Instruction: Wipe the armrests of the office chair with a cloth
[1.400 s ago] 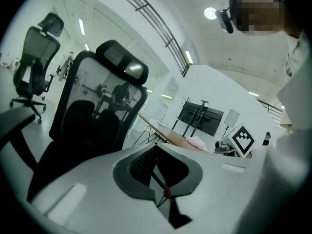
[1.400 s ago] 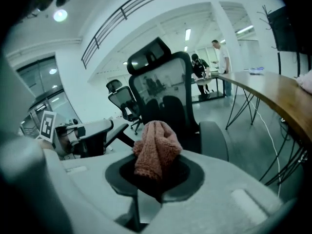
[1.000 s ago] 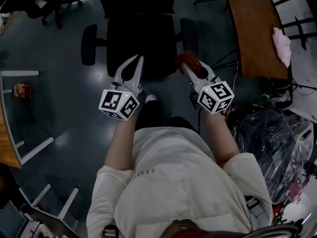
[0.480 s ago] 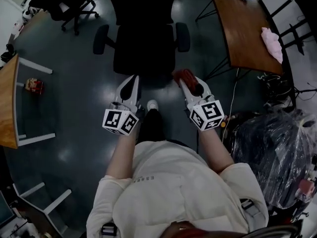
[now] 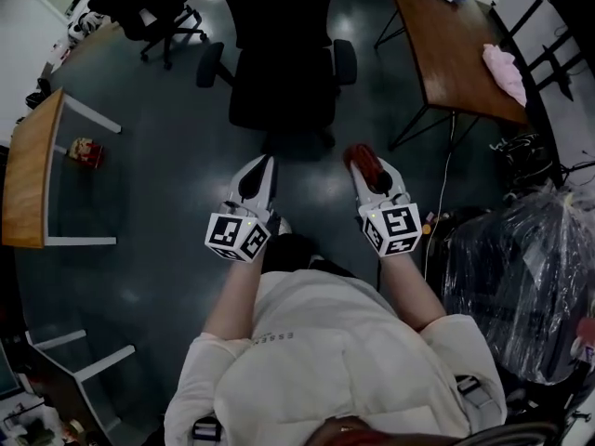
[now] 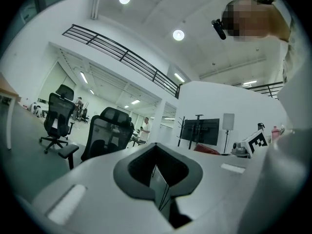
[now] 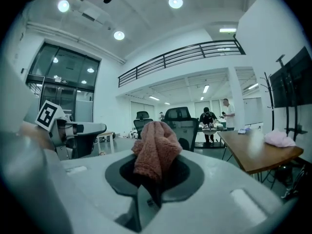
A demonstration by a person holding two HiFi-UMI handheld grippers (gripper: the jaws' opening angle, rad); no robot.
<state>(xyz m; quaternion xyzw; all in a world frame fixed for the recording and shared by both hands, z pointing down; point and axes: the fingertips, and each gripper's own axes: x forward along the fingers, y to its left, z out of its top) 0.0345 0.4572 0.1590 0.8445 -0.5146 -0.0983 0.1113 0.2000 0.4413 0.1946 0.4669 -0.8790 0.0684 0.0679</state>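
Observation:
A black office chair [image 5: 281,72] stands ahead of me on the dark floor, its left armrest [image 5: 209,63] and right armrest [image 5: 345,60] both bare. My right gripper [image 5: 356,155] is shut on a red cloth [image 5: 358,158], which bunches up above the jaws in the right gripper view as red cloth [image 7: 155,150]. My left gripper [image 5: 257,167] is shut and holds nothing; its jaws meet in the left gripper view [image 6: 158,177]. Both grippers hover short of the chair, apart from it. The chair's back [image 7: 181,122] shows behind the cloth.
A brown desk [image 5: 446,45] with a pink cloth [image 5: 503,72] stands at the right. A wooden table [image 5: 33,170] is at the left, another office chair [image 5: 139,3] at the far left. A plastic-wrapped bundle [image 5: 521,277] sits at my right. People stand far off.
I have stepped back from the chair; both grippers, earlier over the seat's front edge, now hang well short of it. The cloth stays in the right gripper.

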